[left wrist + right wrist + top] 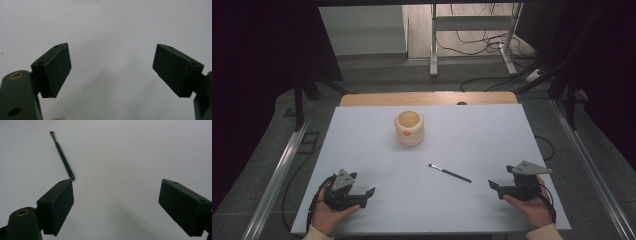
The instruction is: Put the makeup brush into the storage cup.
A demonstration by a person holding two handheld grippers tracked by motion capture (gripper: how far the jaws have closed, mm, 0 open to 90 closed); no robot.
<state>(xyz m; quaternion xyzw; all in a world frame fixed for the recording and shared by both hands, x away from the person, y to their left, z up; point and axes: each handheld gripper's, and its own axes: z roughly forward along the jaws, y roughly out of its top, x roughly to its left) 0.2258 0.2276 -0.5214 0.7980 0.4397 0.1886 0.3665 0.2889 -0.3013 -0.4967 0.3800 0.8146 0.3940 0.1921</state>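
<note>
- Two black tongs at near edge of worktop point(377, 150), one per hand: left tongs point(368, 194) and right tongs point(495, 187), both jaws wide apart, holding nothing.
- One thin dark pen-like stick point(450, 173), silver band near its tip, flat on matte white sheet, mid-worktop, nearer right tongs.
- One round cream pot point(409, 128), glossy, open top, orange mark, farther back.

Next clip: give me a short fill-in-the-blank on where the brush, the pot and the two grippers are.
1. The thin dark brush lies flat on the white table, nearer the ____ gripper.
2. The jaws of the left gripper and the right gripper are both ____.
3. The cream pot stands ____, its mouth facing up.
4. Between the left gripper's jaws there is only bare ____.

Missing words: right; open; upright; table
</note>
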